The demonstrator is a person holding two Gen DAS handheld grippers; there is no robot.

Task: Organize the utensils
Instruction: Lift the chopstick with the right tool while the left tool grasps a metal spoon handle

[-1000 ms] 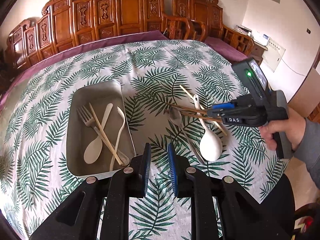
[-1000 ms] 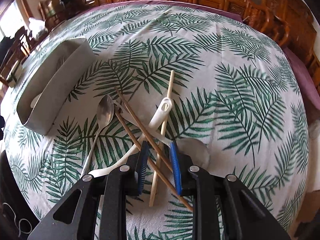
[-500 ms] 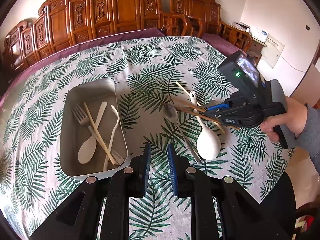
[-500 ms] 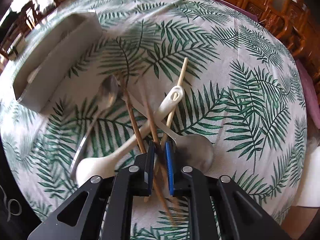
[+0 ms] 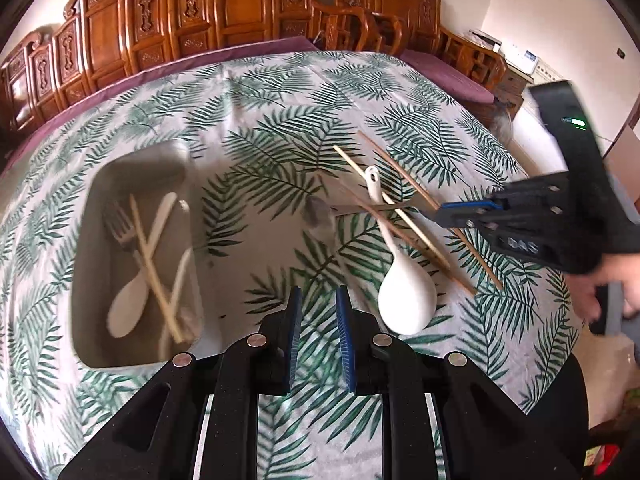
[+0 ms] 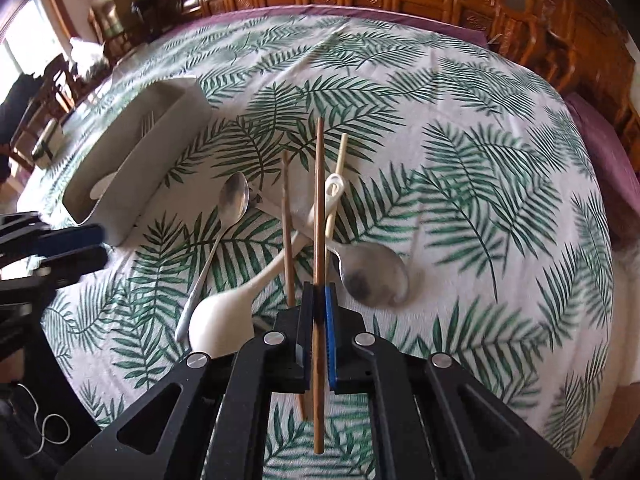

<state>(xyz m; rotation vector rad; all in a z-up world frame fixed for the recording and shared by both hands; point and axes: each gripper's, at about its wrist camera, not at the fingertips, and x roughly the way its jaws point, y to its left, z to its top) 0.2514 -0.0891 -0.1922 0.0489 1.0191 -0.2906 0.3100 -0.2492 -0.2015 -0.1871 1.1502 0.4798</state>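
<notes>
My right gripper (image 6: 319, 292) is shut on a brown chopstick (image 6: 319, 184), which runs straight along its fingers and sits a little above the table. In the left wrist view the right gripper (image 5: 444, 212) comes in from the right with that chopstick (image 5: 394, 166). A second brown chopstick (image 6: 286, 216), a pale chopstick (image 6: 341, 156), a white spoon (image 5: 406, 300) and two metal spoons (image 6: 234, 200) (image 6: 372, 272) lie crossed on the leaf-print cloth. My left gripper (image 5: 318, 296) hovers between the pile and the grey tray (image 5: 132, 160), slightly open with nothing between its fingers.
The tray holds a metal fork (image 5: 120, 224), a pale spoon (image 5: 128, 312), chopsticks and a pale fork. Carved wooden chairs (image 5: 240, 8) ring the far side of the round table. A person's hand (image 5: 608, 292) holds the right gripper at the table's right edge.
The right gripper's jaws closed on one brown chopstick and raised it off the pile, so it now lines up with the fingers. The left gripper dropped nearer the cloth.
</notes>
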